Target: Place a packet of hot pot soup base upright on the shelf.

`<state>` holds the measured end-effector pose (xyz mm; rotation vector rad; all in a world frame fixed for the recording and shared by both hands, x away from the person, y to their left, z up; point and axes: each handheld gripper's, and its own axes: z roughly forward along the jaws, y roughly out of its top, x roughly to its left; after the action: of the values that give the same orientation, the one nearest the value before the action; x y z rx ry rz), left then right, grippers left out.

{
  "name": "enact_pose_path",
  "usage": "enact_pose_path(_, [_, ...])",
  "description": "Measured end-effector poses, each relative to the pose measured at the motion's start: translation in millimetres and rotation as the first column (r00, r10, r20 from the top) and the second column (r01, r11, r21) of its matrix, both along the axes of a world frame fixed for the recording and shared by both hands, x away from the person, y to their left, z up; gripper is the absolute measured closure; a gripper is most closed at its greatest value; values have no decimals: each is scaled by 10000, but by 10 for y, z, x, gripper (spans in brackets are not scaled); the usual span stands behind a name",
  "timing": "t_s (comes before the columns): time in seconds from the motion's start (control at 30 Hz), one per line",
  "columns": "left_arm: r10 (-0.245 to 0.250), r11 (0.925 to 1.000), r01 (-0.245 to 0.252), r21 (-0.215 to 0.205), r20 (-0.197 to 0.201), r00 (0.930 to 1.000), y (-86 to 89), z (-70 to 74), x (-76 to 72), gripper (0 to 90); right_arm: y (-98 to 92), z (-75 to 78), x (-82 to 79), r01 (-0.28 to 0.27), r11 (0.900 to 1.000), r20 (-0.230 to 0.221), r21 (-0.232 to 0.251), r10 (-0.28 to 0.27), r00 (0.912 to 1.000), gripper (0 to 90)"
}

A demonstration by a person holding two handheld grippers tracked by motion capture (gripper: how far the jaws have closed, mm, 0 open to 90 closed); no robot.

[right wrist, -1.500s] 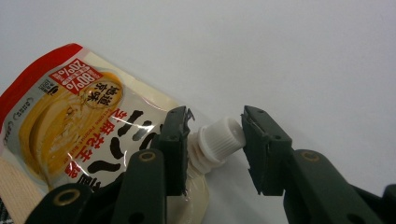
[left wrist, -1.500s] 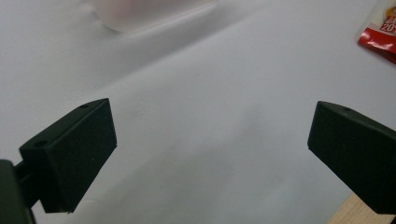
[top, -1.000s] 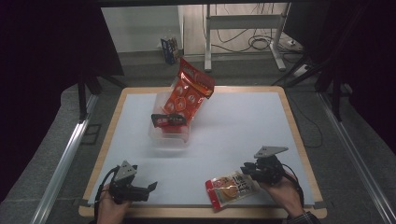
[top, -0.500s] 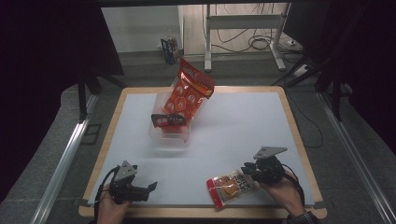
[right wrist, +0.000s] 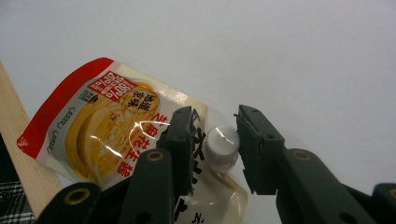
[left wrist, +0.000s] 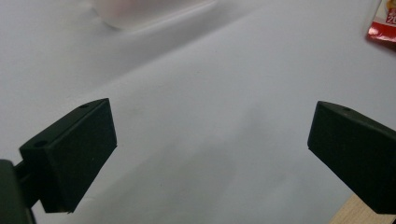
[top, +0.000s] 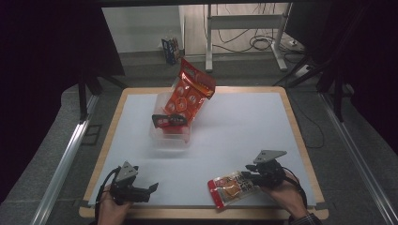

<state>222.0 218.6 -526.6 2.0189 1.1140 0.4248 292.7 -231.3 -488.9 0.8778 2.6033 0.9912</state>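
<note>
Flat on the white desk (top: 244,126), down at about 5 o'clock near the wooden front edge: a spouted pouch (top: 231,188), glossy and wrinkled, mostly clear-white film with a red band along its far end, a golden-yellow picture across the middle and red and dark printed characters. At its near end, a white ribbed screw cap (right wrist: 222,147), round with fine ridges, sitting between the two jaws of the right hand-held gripper (right wrist: 214,140). Jaws just been opening, now slightly apart, the cap in the gap with a sliver of space at each side, so not clamped; left jaw lying over the pouch film. In the high view, same right hand-held gripper (top: 248,177) at the pouch's right end, held in a hand (top: 286,197) coming up from 6 o'clock. Left hand-held gripper (top: 149,189) low at 7 o'clock, well apart from the pouch, jaws wide apart over bare desk and nothing between them. Toward 12 o'clock, well apart from both: a clear plastic tub (top: 171,133) with a big red snack bag (top: 190,93) leaning up out of it and a small dark packet (top: 170,121) across its rim.
</note>
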Motion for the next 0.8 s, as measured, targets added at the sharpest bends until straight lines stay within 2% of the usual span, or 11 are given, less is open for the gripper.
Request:
enact_pose_path(0.17, [-12,10000,12,32,1,10000,-1,0,0,13,-11,-7,8,10,10000,-58,-89,-10,10000,658])
enact_pose_path(0.23, [-16,10000,16,42,6,10000,-2,0,0,13,20,-82,17,-163,9970,-460,-756,129,9989,658])
enact_pose_path(0.3, [-8,10000,8,6,14,10000,-5,0,0,13,48,-143,-2,-225,9921,-216,-1236,200,9996,697])
enact_pose_path(0.53, [-19,10000,19,26,-4,10000,-5,-2,1,13,7,-156,52,-54,9980,-662,-626,13,9978,700])
enact_pose_path(0.8, [-22,10000,21,53,6,10000,-7,-2,0,13,-8,-123,78,166,9985,-1009,-517,-218,9947,712])
